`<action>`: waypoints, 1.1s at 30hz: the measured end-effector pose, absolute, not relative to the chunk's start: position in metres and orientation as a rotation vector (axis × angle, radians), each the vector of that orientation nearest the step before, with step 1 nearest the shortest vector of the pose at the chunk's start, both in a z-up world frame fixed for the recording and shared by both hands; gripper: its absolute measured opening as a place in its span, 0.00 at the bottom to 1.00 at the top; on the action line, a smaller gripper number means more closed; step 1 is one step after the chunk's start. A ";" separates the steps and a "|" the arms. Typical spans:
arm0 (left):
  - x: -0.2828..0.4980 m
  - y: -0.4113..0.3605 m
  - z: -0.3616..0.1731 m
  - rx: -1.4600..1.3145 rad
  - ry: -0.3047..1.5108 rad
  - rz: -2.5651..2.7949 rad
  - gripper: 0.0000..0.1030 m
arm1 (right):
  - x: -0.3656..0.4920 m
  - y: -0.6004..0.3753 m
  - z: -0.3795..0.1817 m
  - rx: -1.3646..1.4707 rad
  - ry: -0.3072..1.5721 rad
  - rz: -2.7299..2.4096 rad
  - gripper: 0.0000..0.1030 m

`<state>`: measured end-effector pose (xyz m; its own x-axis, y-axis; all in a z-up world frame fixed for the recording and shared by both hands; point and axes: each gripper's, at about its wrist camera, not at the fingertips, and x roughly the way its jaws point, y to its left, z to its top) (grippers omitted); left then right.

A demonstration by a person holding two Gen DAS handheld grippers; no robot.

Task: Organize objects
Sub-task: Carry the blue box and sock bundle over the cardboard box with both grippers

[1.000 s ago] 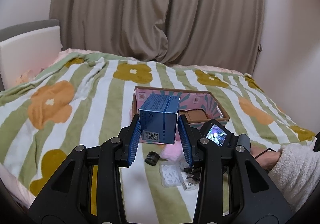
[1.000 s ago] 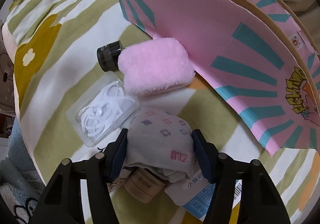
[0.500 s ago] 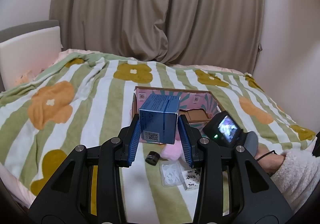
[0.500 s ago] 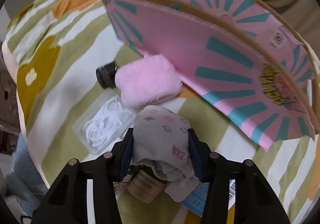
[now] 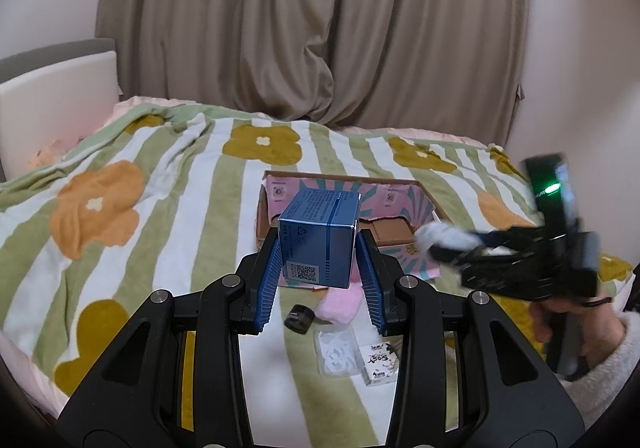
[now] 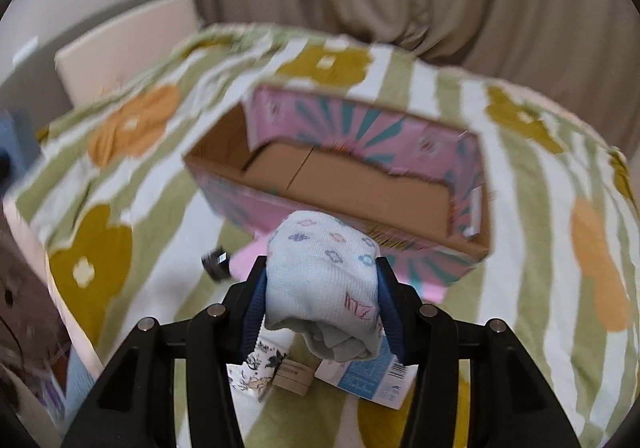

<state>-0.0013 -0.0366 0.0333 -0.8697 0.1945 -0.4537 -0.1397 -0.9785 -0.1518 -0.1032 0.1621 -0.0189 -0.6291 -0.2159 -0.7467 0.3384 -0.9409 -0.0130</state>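
Observation:
My left gripper (image 5: 319, 280) is shut on a blue carton (image 5: 318, 238) and holds it above the bed, in front of the open pink cardboard box (image 5: 280, 192). My right gripper (image 6: 321, 292) is shut on a rolled white sock with small coloured flowers (image 6: 322, 274), lifted off the bed just short of the pink box (image 6: 404, 136). In the left wrist view the right gripper (image 5: 444, 244) shows blurred at the right with the sock (image 5: 436, 234) near the box's right edge. The box's brown floor (image 6: 360, 188) looks bare.
On the striped flower blanket (image 5: 120, 232) below lie a black cap (image 5: 299, 318), a pink fluffy pad (image 5: 339, 304), a clear packet of white pieces (image 5: 336, 346) and a small printed card (image 5: 380, 362). A blue-labelled packet (image 6: 372, 380) lies under my right gripper.
My right gripper has lifted the sock off the pile and swung up toward the pink box. My left gripper with the blue carton has stayed still.

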 end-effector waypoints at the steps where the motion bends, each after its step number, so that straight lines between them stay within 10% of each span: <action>1: -0.002 -0.035 0.033 -0.715 -0.166 2.875 0.33 | -0.099 0.164 -0.012 1.125 0.212 -2.605 0.45; 33: -0.028 -0.021 0.036 -0.727 -0.169 2.859 0.33 | -0.035 0.198 0.052 0.856 0.089 -2.899 0.46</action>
<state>-0.0277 -0.0214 0.0362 -0.8625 0.2078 -0.4615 -0.1520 -0.9761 -0.1554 -0.0348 0.1981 0.0521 -0.8335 -0.0957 -0.5442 0.1289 -0.9914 -0.0231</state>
